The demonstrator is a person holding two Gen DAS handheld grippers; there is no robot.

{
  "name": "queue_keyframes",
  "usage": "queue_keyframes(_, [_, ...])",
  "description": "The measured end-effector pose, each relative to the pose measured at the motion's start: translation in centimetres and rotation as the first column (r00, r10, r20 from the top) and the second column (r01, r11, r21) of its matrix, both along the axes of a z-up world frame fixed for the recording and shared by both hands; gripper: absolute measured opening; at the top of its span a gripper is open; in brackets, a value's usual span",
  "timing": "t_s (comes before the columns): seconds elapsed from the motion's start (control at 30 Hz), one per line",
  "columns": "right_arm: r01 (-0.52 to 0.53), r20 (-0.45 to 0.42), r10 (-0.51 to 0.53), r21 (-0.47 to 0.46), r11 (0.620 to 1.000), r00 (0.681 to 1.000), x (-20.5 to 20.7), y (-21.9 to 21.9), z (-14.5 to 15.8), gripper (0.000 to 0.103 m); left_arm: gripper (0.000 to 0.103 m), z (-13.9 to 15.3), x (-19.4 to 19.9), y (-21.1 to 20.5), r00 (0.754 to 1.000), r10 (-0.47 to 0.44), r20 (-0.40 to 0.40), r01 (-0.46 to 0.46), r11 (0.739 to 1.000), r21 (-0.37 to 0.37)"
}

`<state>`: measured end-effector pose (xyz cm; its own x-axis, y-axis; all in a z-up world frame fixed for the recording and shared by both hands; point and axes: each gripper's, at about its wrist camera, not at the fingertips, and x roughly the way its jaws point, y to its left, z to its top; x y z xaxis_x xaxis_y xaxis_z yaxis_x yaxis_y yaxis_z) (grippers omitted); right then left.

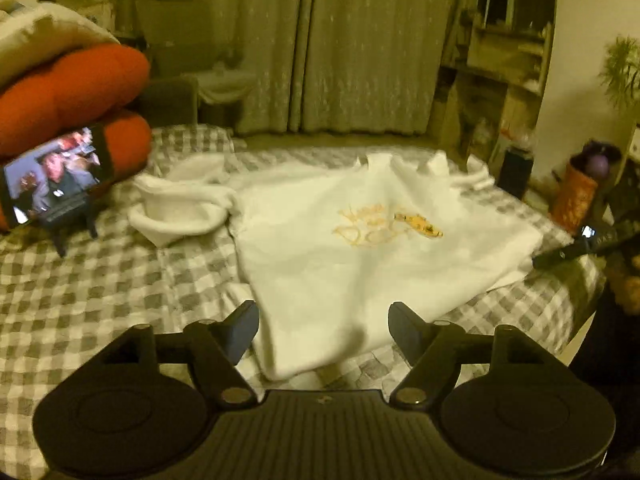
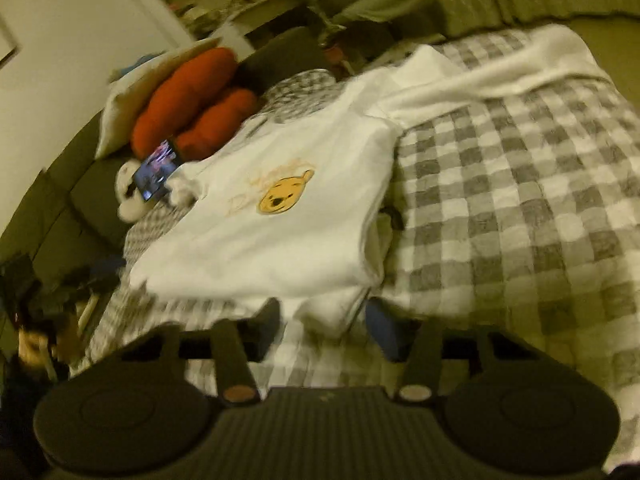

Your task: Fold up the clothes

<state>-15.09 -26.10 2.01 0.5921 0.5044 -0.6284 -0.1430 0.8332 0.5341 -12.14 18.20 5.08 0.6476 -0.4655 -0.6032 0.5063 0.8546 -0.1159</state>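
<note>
While the white shirt point(image 1: 360, 248) lies spread on the checked bedcover point(image 1: 100, 300), its yellow bear print point(image 2: 284, 196) faces up near the middle of the cloth. One sleeve point(image 2: 500, 72) stretches away across the checks in the right wrist view, and the other sleeve point(image 1: 184, 208) lies bunched beside the body of the shirt in the left wrist view. The left gripper point(image 1: 324, 326) hangs low over the shirt's near hem, level and pointing along the bed toward the curtains point(image 1: 320, 40); its fingers point(image 1: 240, 328) stand wide apart with only cloth showing between them, and they grip nothing. The right gripper point(image 2: 324, 328) comes at the shirt from another edge, tilted, its fingers point(image 2: 380, 328) also spread, with a folded corner of the hem lying between them; blur hides whether they touch the cloth. In the left wrist view the right gripper's dark tip shows at the shirt's far right edge. Beyond the shirt sit red cushions point(image 1: 72, 92), and a phone point(image 1: 52, 176) with a lit screen stands on a small stand in front of them.
</note>
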Motion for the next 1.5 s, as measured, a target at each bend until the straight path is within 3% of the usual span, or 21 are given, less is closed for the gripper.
queue_keyframes(0.07, [0.035, -0.007, -0.035, -0.013, 0.999, 0.999, 0.3, 0.1, -0.1, 0.01, 0.058, -0.6, 1.0, -1.2, 0.999, 0.016, -0.045, -0.014, 0.999, 0.051])
queue_keyframes(0.13, [0.068, 0.045, -0.068, 0.004, 0.998, 0.997, -0.7, -0.6, 1.6, 0.009, 0.009, -0.9, 1.9, -2.0, 0.994, 0.057, -0.092, -0.048, 0.994, 0.097])
queue_keyframes(0.17, [0.084, 0.072, -0.085, 0.014, 0.996, 0.994, -1.2, -1.0, 2.4, 0.009, 0.003, -0.5, 2.0, -1.8, 0.991, 0.078, -0.108, -0.072, 0.995, 0.062])
queue_keyframes(0.23, [0.109, 0.129, -0.113, 0.038, 0.993, 0.985, -2.6, -1.9, 4.6, 0.009, 0.002, 0.6, 2.1, -1.3, 0.984, 0.116, -0.138, -0.119, 0.993, -0.015])
queue_keyframes(0.3, [0.116, 0.186, -0.127, 0.064, 0.991, 0.974, -4.5, -3.1, 7.3, 0.009, 0.0, 2.7, 1.0, -0.6, 0.983, 0.122, -0.136, -0.142, 0.979, -0.146])
queue_keyframes(0.43, [0.123, 0.226, -0.145, 0.111, 0.986, 0.963, -7.5, -5.8, 10.3, 0.009, 0.0, 5.8, -1.1, 0.0, 0.974, 0.176, -0.144, -0.21, 0.939, -0.271])
queue_keyframes(0.6, [0.088, 0.103, -0.089, 0.015, 0.996, 0.991, -7.3, -5.3, 8.4, 0.01, 0.0, 5.9, -0.9, 0.5, 0.935, 0.288, -0.205, -0.328, 0.923, -0.201])
queue_keyframes(0.67, [0.054, 0.12, -0.061, 0.062, 0.997, 0.991, -7.8, -5.2, 8.7, 0.012, 0.0, 6.1, -0.6, 2.0, 0.914, 0.335, -0.229, -0.382, 0.901, -0.206])
queue_keyframes(0.77, [0.022, 0.21, -0.049, 0.128, 0.991, 0.977, -8.5, -5.5, 11.8, 0.013, 0.003, 6.8, -0.4, 3.9, 0.893, 0.386, -0.231, -0.435, 0.871, -0.228])
queue_keyframes(0.87, [0.038, 0.267, -0.043, 0.021, 0.999, 0.963, -7.4, -4.5, 15.1, 0.022, 0.012, 6.9, 0.7, 4.0, 0.894, 0.391, -0.221, -0.437, 0.869, -0.231])
queue_keyframes(0.93, [0.021, 0.262, -0.003, -0.066, 0.998, 0.965, -5.1, -3.6, 16.0, 0.055, 0.03, 6.7, 2.0, 3.4, 0.9, 0.379, -0.214, -0.423, 0.879, -0.219])
queue_keyframes(1.0, [-0.002, 0.242, 0.041, -0.159, 0.987, 0.969, -1.7, -2.4, 15.9, 0.062, 0.038, 6.3, 3.9, 2.6, 0.899, 0.389, -0.201, -0.425, 0.886, -0.186])
queue_keyframes(1.1, [-0.006, 0.191, 0.059, -0.267, 0.964, 0.98, 4.3, -1.3, 14.6, 0.062, 0.039, 6.0, 7.4, 1.5, 0.894, 0.408, -0.183, -0.435, 0.888, -0.146])
queue_keyframes(1.2, [-0.039, 0.168, 0.092, -0.298, 0.954, 0.981, 10.8, -1.9, 12.9, 0.062, 0.04, 6.2, 11.1, -0.8, 0.922, 0.362, -0.137, -0.376, 0.922, -0.093])
queue_keyframes(1.3, [-0.087, 0.148, 0.149, -0.36, 0.929, 0.978, 16.6, -1.1, 11.4, 0.062, 0.05, 5.4, 15.5, -3.8, 0.943, 0.316, -0.108, -0.319, 0.948, -0.014])
queue_keyframes(1.5, [-0.244, 0.075, 0.312, -0.462, 0.852, 0.947, 25.9, 2.0, 7.3, 0.062, 0.053, 1.1, 23.8, -7.3, 0.942, 0.289, -0.17, -0.281, 0.957, 0.069])
